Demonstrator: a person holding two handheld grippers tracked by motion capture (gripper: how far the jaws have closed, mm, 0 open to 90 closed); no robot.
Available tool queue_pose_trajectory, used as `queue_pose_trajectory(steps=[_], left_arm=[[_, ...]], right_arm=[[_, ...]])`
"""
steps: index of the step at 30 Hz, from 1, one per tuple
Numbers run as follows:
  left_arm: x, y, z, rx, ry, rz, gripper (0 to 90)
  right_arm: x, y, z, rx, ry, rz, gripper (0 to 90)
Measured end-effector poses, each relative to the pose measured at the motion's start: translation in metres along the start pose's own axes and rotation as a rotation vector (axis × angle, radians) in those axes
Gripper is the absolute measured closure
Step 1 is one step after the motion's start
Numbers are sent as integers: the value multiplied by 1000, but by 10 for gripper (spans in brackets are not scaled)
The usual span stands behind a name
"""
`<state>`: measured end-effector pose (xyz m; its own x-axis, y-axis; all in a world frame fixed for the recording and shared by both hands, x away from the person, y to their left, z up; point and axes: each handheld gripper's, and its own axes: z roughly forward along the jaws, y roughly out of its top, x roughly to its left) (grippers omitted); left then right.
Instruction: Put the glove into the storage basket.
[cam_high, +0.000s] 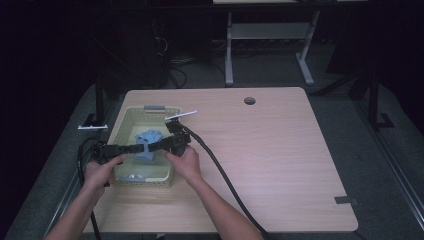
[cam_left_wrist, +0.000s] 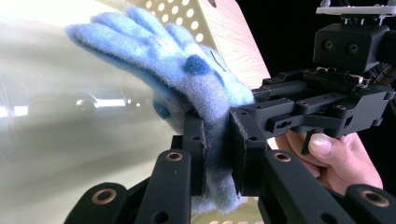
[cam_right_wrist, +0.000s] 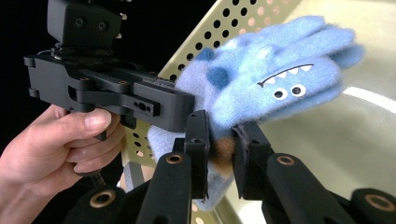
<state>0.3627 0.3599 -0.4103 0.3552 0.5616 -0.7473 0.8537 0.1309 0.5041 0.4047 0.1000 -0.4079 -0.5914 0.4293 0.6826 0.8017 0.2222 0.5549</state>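
Clamping one blue glove (cam_left_wrist: 196, 84): two hand-held grippers, left (cam_left_wrist: 217, 154), right (cam_right_wrist: 219, 149) | one basket (cam_high: 125, 125)

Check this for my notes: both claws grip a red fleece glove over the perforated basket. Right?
Not quite: the glove is light blue, not red, as the right gripper view shows. The rest holds: the left claw and right claw both grip it over the perforated basket.

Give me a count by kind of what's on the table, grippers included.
Blue gloves: 1, clamped by both grippers
Perforated baskets: 1
Grippers: 2, left gripper and right gripper
Total: 4
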Motion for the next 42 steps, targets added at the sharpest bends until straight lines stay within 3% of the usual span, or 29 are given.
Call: queue_pose_trajectory(steps=[25, 33, 34, 35, 36, 38, 42], left_arm=[[0, 1, -2, -16, 1, -13, 782], [1, 1, -3, -18, 23, -14, 783], [1, 1, -2, -2, 54, -7, 783], [1, 1, -2, -2, 54, -7, 783], [1, 0, 1, 27, 100, -1, 783], [1, 1, 3, 41, 119, 3, 783], [-6, 5, 9, 98, 215, 54, 783]], right_arm=[[-2, 2, -4, -15, -18, -3, 758], [-4, 3, -12, -14, -51, -18, 757], [-4, 4, -17, -27, -54, -17, 758], [-5, 4, -19, -30, -57, -16, 757], [-5, 5, -21, -33, -61, -18, 757], [-5, 5, -24, -34, -62, -19, 757], [-4, 4, -33, -50, -65, -20, 755]])
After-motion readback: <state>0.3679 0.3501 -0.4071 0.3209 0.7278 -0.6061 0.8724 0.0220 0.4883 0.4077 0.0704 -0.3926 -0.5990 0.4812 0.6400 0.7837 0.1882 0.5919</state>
